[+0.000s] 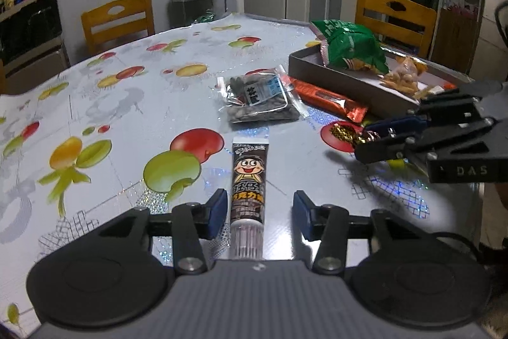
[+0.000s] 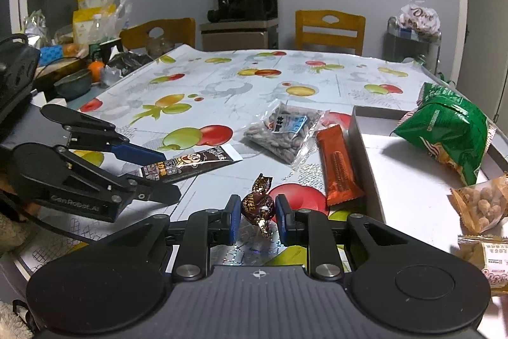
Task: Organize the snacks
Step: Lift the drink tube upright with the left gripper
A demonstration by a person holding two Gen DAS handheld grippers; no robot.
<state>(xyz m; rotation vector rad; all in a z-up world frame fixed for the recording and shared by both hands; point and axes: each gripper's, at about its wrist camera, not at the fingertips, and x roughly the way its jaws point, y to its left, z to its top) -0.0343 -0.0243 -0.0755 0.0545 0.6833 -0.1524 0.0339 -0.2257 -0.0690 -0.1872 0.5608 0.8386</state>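
My left gripper (image 1: 259,213) is open around the lower end of a brown chocolate tube (image 1: 249,186) that lies on the table; the jaws do not touch it. It also shows in the right wrist view (image 2: 187,165), with the left gripper (image 2: 155,173) around it. My right gripper (image 2: 256,213) is shut on a brown-and-gold wrapped candy (image 2: 257,205), also seen in the left wrist view (image 1: 352,134) in the right gripper (image 1: 365,138). A grey tray (image 2: 365,148) at the right holds a green chip bag (image 2: 451,129) and small nut packets (image 2: 482,205).
A clear bag of seeds (image 2: 282,132) and an orange bar (image 2: 338,164) lie on the fruit-print tablecloth (image 2: 222,78) beside the tray. Wooden chairs (image 2: 330,30) stand at the far edge. Bowls, bags and clutter (image 2: 76,78) sit at the far left.
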